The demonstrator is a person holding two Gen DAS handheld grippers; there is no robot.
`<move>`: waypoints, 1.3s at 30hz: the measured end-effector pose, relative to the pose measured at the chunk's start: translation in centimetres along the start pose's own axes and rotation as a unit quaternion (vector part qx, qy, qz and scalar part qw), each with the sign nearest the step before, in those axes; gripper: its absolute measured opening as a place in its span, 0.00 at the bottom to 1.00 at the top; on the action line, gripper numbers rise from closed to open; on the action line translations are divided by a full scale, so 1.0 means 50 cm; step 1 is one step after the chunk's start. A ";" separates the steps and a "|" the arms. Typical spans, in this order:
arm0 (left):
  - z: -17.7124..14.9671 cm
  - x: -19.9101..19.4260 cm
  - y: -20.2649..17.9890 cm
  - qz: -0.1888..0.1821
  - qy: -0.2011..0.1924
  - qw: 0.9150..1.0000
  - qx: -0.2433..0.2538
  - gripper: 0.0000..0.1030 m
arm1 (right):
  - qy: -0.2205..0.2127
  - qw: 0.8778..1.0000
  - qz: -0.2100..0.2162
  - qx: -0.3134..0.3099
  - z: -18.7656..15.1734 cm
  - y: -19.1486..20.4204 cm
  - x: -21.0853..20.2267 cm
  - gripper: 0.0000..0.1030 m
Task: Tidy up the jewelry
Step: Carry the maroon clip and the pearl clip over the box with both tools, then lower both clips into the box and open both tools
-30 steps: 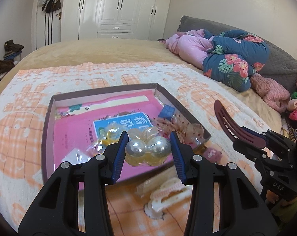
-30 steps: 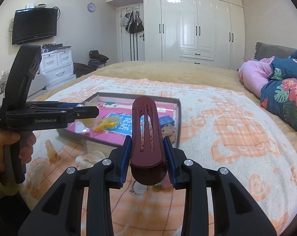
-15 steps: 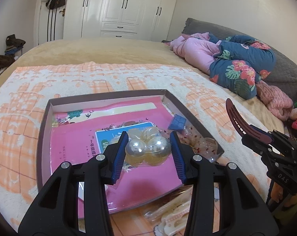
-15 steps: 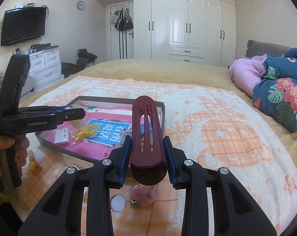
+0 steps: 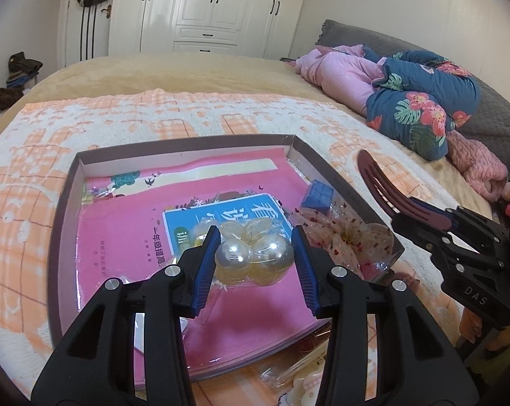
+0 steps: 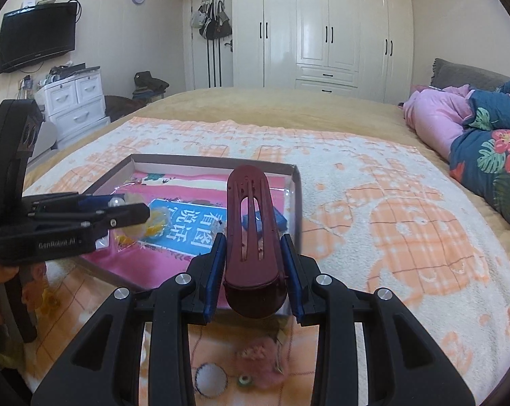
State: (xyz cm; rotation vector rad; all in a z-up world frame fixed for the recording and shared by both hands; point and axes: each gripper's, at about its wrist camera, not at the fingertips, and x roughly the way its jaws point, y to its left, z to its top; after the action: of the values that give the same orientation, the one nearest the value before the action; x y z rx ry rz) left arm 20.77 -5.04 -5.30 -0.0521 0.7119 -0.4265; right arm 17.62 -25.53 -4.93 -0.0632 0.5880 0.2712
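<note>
Jaws of the left gripper (image 5: pixel 255 247) clench a pearl hair accessory (image 5: pixel 253 257) above the box (image 5: pixel 65 209); the right gripper (image 6: pixel 253 264) grasps a maroon hair clip (image 6: pixel 251 233) over the box's near edge.

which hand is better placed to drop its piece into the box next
Left. The left tongs hold the pearl hair tie directly over the box, while the right tongs hold the maroon hair clip near its front corner.
</note>
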 end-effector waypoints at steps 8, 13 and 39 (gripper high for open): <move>-0.003 0.008 0.005 -0.001 0.009 1.000 -0.003 0.34 | 0.022 1.000 0.004 -0.008 0.014 0.011 0.050 0.31; -0.003 0.010 0.011 -0.005 0.011 1.000 -0.009 0.34 | 0.031 0.999 0.002 -0.010 0.012 0.013 0.067 0.31; -0.019 0.039 -0.004 -0.017 0.051 0.999 0.005 0.34 | 0.077 0.996 0.024 0.043 -0.006 -0.015 0.101 0.37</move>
State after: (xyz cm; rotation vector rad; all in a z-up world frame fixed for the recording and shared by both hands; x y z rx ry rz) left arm 21.40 -5.91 -7.18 -0.0327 0.8105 -0.4684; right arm 21.71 -25.09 -7.99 0.0135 0.7545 0.2896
